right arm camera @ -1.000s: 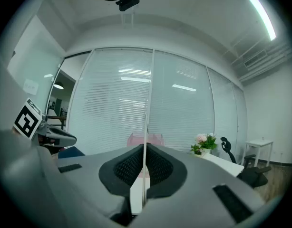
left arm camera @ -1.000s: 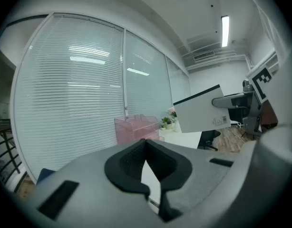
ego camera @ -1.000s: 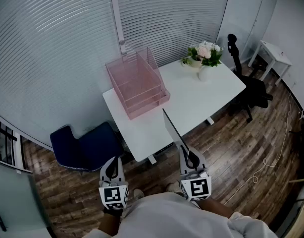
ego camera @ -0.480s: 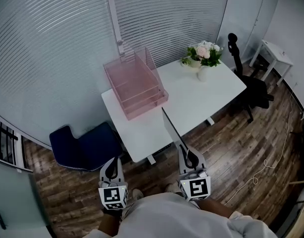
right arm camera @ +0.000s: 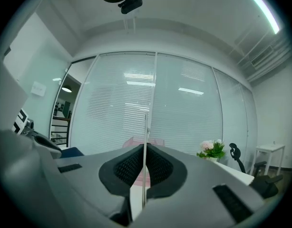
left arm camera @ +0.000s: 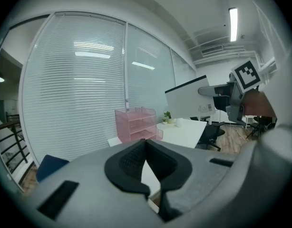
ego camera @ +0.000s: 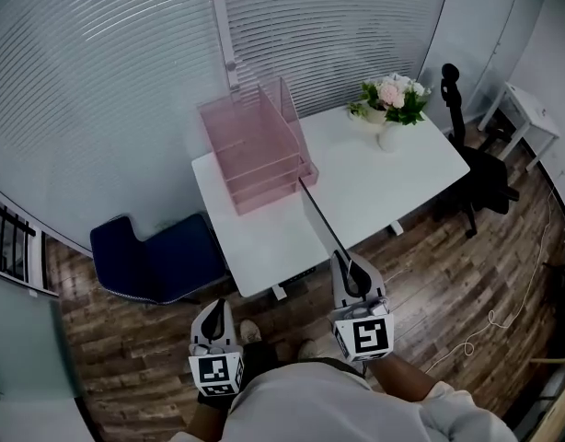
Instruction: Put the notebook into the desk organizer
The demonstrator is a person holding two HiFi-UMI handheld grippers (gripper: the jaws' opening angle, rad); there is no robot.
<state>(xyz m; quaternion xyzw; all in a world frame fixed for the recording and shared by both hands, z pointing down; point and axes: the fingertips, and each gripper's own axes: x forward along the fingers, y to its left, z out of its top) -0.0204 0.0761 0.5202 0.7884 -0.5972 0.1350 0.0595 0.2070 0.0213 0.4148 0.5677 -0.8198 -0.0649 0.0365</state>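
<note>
A pink clear desk organizer (ego camera: 255, 150) with stacked trays stands at the back left of the white desk (ego camera: 374, 187). In front of the desk, my right gripper (ego camera: 349, 270) is shut on the notebook (ego camera: 324, 224), which I see edge-on as a thin dark strip. Its far end reaches close to the organizer's front right corner. In the right gripper view the notebook (right arm camera: 145, 160) stands upright between the pads, with the organizer (right arm camera: 136, 142) behind it. My left gripper (ego camera: 215, 304) hangs low at the left, shut and empty. From its view, the organizer (left arm camera: 135, 124) and notebook (left arm camera: 186, 103) lie ahead.
A blue chair (ego camera: 158, 261) sits left of the desk. A vase of flowers (ego camera: 393, 109) stands at the desk's back right. A black office chair (ego camera: 480, 173) and a small white side table (ego camera: 531, 109) are to the right. Glass walls with blinds run behind the desk.
The notebook's far end has come closer to the organizer's front right corner. The left gripper sits a little lower in the head view.
</note>
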